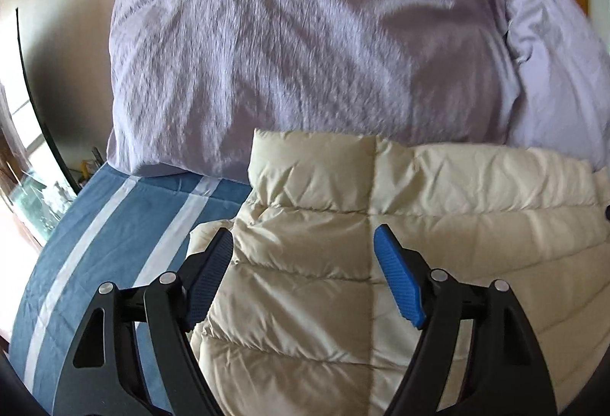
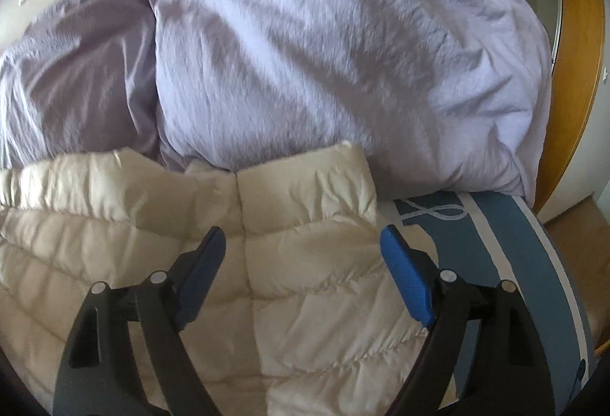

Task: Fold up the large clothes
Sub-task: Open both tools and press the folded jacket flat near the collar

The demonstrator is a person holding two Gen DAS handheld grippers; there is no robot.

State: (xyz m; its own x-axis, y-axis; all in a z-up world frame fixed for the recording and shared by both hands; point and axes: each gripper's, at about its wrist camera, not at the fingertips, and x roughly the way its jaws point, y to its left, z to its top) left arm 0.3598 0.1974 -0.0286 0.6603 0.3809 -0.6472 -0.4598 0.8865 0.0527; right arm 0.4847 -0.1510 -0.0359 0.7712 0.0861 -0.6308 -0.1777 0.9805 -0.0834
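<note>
Cream quilted puffer jacket [image 1: 305,263] spread flat on bed with blue-and-white striped sheet [image 1: 99,225]. Left wrist view: left claw [image 1: 303,244] spread wide, nothing clamped, blue pads [image 1: 398,282] hovering either side of a quilted panel, jacket fabric between them but not pinched. Jacket filling 3 to 6 o'clock of that view, folded edge toward 12; sheet stripes at 8 o'clock. Lilac duvet [image 1: 305,46] heaped at 12 o'clock, touching jacket's far edge; second lilac bundle [image 1: 553,54] at 2 o'clock. Right wrist view: right claw [image 2: 303,244] also spread wide, empty; left pad [image 2: 202,279] over jacket [image 2: 190,244], right pad [image 2: 406,279] just past jacket's edge, over sheet [image 2: 514,263] at 4 o'clock. Jacket occupying 6 to 9 o'clock there, seam [image 2: 240,202] running up toward 12. Duvet [image 2: 343,54] piled at 12, wooden frame [image 2: 583,73] at 2 o'clock. Contact between pads and fabric: cannot tell.
</note>
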